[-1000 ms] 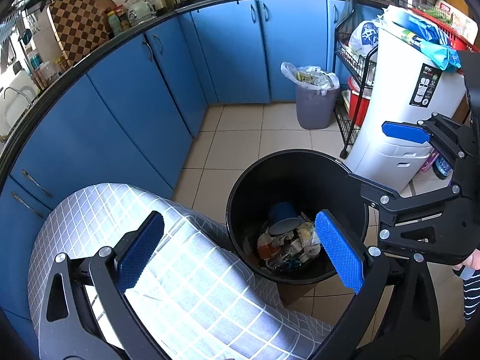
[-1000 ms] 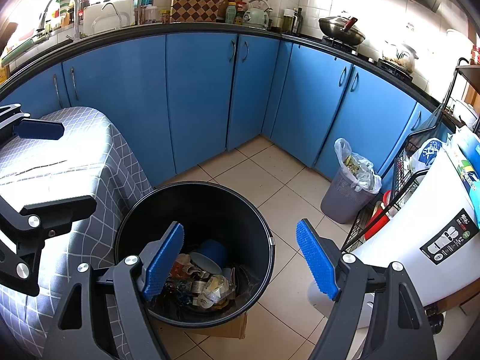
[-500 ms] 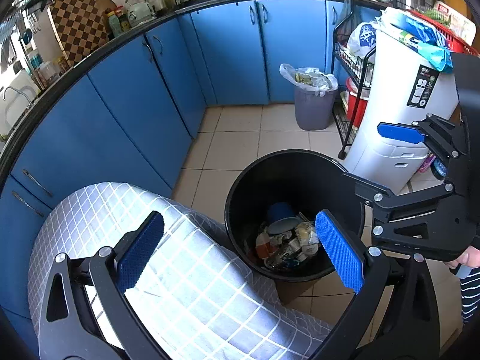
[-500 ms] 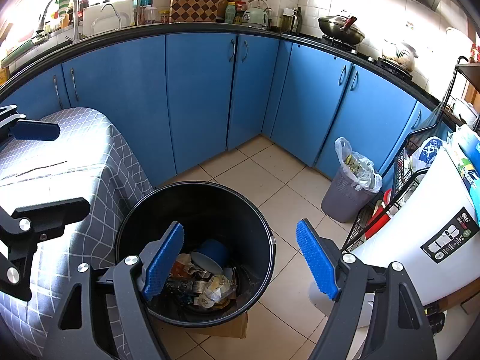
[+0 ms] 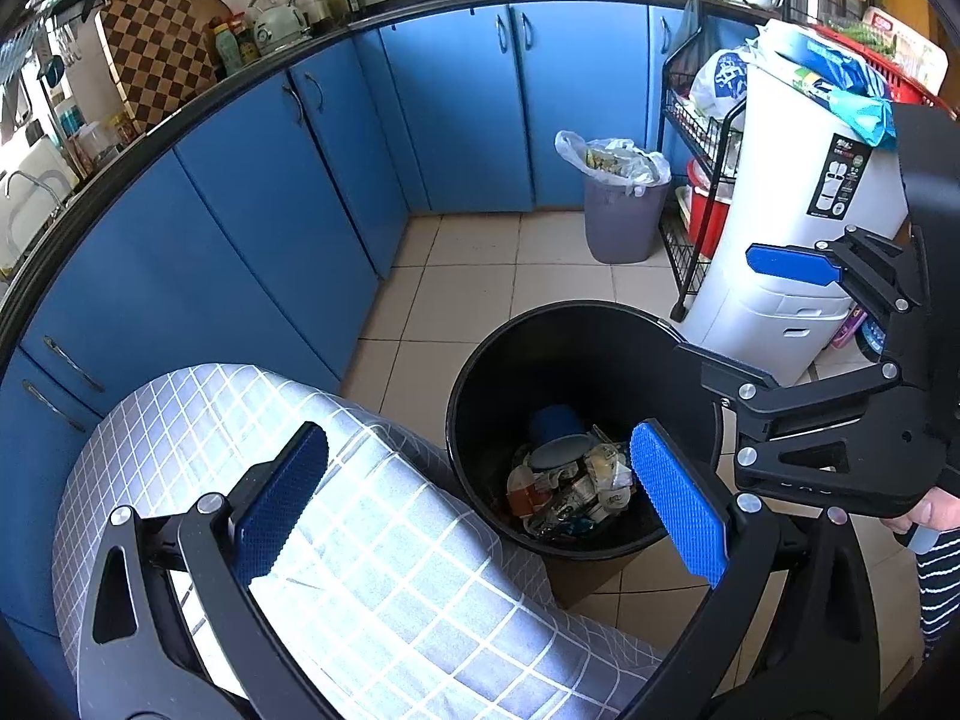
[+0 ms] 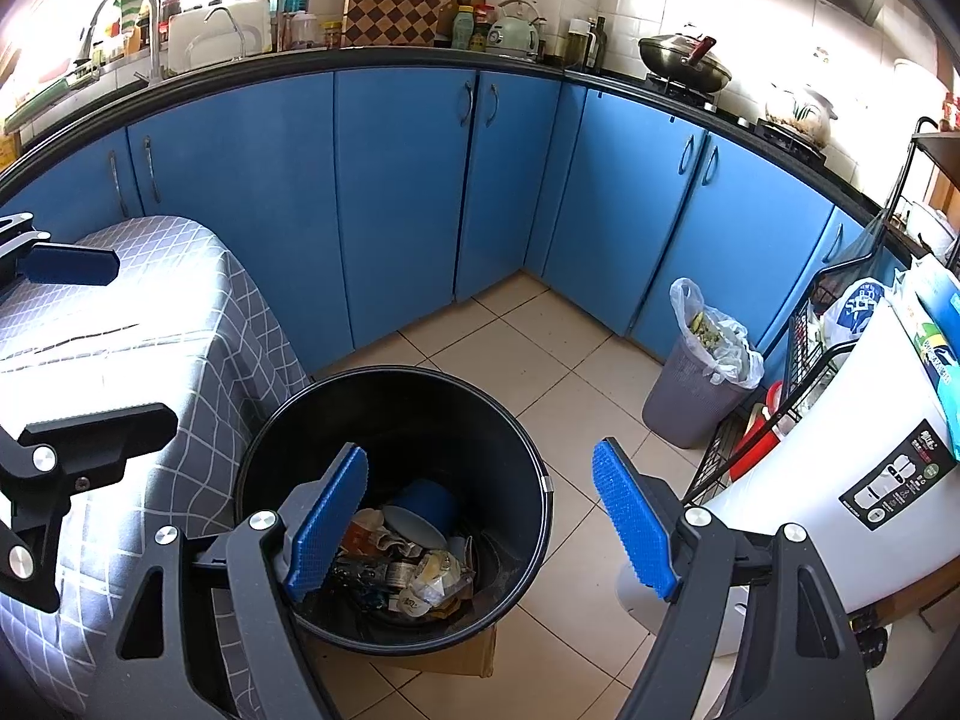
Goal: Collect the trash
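Note:
A black round bin (image 5: 474, 372) stands on the tiled floor beside the table; it also shows in the right wrist view (image 6: 528, 456). Crumpled wrappers, a blue cup and a grey lid, the trash (image 5: 570, 480), lie at its bottom, also in the right wrist view (image 6: 414, 552). My left gripper (image 5: 480, 504) is open and empty, over the table edge and the bin. My right gripper (image 6: 486, 528) is open and empty above the bin's right rim. It also appears at the right of the left wrist view (image 5: 840, 372).
A table with a grey checked cloth (image 5: 240, 420) is left of the bin. Blue cabinets (image 6: 396, 192) run along the back. A small grey bin with a plastic bag (image 6: 702, 384), a wire rack (image 5: 696, 192) and a white appliance (image 5: 804, 228) stand at the right.
Both grippers have drifted slightly; the right gripper sits a little higher in the left wrist view. Both stay open and empty.

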Action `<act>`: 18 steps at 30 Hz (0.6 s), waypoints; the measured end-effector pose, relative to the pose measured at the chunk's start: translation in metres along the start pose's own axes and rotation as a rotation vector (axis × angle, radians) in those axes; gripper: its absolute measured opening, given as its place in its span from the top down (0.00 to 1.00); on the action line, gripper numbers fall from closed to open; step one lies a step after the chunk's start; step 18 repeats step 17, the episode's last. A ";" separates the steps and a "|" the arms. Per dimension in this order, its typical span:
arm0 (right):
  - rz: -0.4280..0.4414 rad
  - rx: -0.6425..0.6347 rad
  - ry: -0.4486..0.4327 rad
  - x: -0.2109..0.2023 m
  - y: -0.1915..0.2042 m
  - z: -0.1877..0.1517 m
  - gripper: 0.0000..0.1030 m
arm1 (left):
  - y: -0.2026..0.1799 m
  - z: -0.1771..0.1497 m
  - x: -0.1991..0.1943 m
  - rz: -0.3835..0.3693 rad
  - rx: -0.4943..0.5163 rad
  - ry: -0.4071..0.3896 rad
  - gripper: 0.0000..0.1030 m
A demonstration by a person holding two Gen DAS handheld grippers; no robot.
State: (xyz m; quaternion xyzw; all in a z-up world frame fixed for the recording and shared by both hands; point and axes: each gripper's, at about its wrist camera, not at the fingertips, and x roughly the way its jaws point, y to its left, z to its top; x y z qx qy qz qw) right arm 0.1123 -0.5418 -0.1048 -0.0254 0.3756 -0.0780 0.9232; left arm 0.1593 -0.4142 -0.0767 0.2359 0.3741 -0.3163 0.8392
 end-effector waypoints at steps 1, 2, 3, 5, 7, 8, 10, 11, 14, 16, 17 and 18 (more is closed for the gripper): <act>0.000 0.000 0.000 0.000 0.000 0.000 0.27 | 0.000 0.000 -0.001 -0.006 0.001 -0.001 0.04; 0.002 0.001 0.000 0.000 0.000 0.000 0.27 | 0.000 0.000 -0.001 -0.011 0.000 0.000 0.04; 0.002 0.001 0.000 0.000 0.000 0.000 0.27 | 0.000 0.000 -0.001 -0.019 0.000 0.001 0.04; 0.001 0.001 0.001 0.000 0.001 0.000 0.27 | 0.000 -0.001 -0.003 -0.018 -0.002 -0.007 0.04; 0.001 0.000 0.001 0.000 0.001 0.000 0.27 | 0.000 -0.002 -0.005 -0.010 -0.003 -0.012 0.04; 0.001 -0.001 0.002 0.000 0.001 0.000 0.27 | 0.000 -0.002 -0.005 -0.006 0.000 -0.008 0.04; -0.001 -0.002 0.003 -0.001 0.001 0.000 0.27 | 0.000 -0.001 -0.004 0.011 0.004 -0.002 0.04; -0.001 -0.002 0.002 -0.001 0.002 0.000 0.27 | 0.000 -0.001 -0.003 0.018 0.004 0.002 0.04; 0.001 -0.002 0.000 -0.002 0.002 0.000 0.27 | 0.000 -0.001 -0.003 0.015 0.008 0.008 0.04; 0.001 -0.002 0.001 -0.002 0.002 0.000 0.27 | 0.000 -0.001 -0.004 0.029 0.006 0.000 0.04; 0.002 -0.002 0.000 -0.002 0.002 0.000 0.27 | 0.001 -0.001 -0.005 0.029 0.005 -0.003 0.04; 0.002 -0.002 0.000 -0.002 0.002 0.000 0.27 | 0.001 -0.001 -0.005 0.029 0.005 -0.003 0.04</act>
